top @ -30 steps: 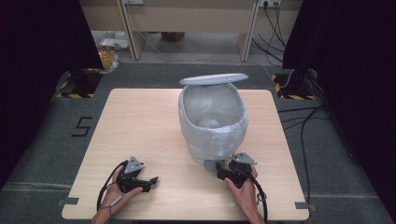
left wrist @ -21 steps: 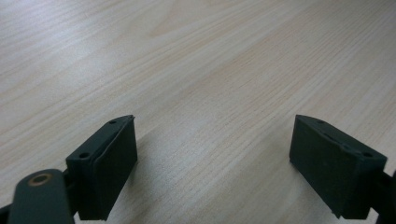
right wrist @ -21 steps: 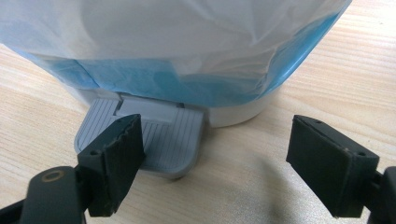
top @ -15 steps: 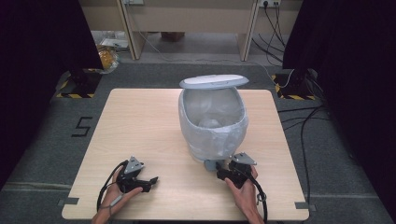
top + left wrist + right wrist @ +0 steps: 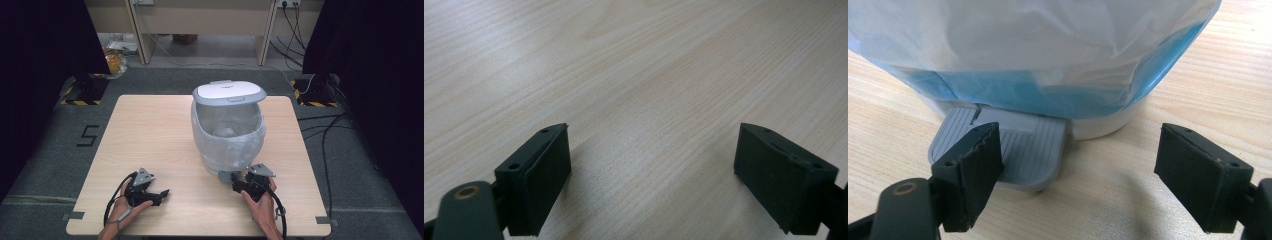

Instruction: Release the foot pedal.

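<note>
A grey pedal bin (image 5: 227,145), lined with a pale plastic bag (image 5: 1038,45), stands at the table's middle right. Its white lid (image 5: 229,92) hangs partly raised over the opening. The grey ribbed pedal (image 5: 1020,145) sticks out at the bin's foot toward me. My right gripper (image 5: 241,183) is open just in front of the pedal (image 5: 226,176); in the right gripper view (image 5: 1080,185) its left jaw overlaps the pedal's left part. My left gripper (image 5: 159,194) rests open near the front left edge, with bare wood between its jaws (image 5: 654,185).
The wooden table (image 5: 150,135) has free room left of the bin. Cables (image 5: 325,125) lie on the grey floor to the right. A painted 5 (image 5: 88,135) marks the floor at the left. Desk legs and black curtains stand behind.
The bin's lid has tipped down from nearly upright toward the opening. Both grippers have stayed where they were.
</note>
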Demonstrator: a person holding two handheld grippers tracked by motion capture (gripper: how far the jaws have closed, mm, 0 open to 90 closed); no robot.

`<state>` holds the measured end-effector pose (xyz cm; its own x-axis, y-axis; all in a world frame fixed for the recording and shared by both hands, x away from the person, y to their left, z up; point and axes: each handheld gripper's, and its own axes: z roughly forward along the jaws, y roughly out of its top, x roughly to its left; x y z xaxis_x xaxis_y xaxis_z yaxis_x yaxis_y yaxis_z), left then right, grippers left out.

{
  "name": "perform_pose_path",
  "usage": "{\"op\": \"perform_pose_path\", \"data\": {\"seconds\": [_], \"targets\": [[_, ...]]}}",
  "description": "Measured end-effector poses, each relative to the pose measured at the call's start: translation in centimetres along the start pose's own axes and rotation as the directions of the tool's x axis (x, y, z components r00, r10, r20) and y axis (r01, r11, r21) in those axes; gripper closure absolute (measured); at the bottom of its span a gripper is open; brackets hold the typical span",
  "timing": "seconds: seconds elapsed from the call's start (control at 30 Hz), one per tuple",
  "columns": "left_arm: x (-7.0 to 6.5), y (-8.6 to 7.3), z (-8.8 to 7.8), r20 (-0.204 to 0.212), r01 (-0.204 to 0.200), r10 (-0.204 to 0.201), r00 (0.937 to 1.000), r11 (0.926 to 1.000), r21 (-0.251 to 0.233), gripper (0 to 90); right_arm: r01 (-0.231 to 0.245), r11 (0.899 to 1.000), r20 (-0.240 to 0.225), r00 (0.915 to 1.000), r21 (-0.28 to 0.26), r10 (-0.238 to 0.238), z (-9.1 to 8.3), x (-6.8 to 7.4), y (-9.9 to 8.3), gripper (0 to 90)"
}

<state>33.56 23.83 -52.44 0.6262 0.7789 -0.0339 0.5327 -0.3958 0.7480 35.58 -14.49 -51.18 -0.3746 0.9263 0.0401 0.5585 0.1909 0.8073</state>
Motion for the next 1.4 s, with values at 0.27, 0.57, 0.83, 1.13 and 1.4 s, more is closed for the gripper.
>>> {"op": "perform_pose_path", "data": {"seconds": [0.27, 0.57, 0.83, 1.13, 1.4], "targets": [[0.0, 0.0, 0.0, -0.001, 0.001, -0.001, 1.0000, 1.0000, 0.000, 14.5, -0.027, 1.000, -0.014, 0.9995, -0.015, 0.027, -0.4, -0.2, 0.3, 18.5], [0.0, 0.0, 0.0, -0.001, 0.001, -0.001, 1.0000, 1.0000, 0.000, 14.5, -0.036, 0.998, -0.049, 0.9982, -0.050, 0.034, -1.5, -1.2, 0.6, 22.4], [0.0, 0.0, 0.0, -0.001, 0.001, -0.001, 1.0000, 1.0000, 0.000, 14.5, -0.040, 0.996, -0.071, 0.9969, -0.076, 0.034, -3.5, -2.5, 0.2, 18.3], [0.0, 0.0, 0.0, -0.002, 0.001, -0.001, 1.0000, 1.0000, -0.001, 14.6, -0.023, 0.998, -0.059, 0.9981, -0.066, 0.020, -5.1, -3.9, -1.2, 18.2], [0.0, 0.0, 0.0, -0.002, 0.001, -0.001, 1.0000, 1.0000, -0.001, 14.6, -0.031, 0.998, -0.055, 0.9981, -0.050, 0.028, -6.0, -4.7, -2.3, 18.2]]}}
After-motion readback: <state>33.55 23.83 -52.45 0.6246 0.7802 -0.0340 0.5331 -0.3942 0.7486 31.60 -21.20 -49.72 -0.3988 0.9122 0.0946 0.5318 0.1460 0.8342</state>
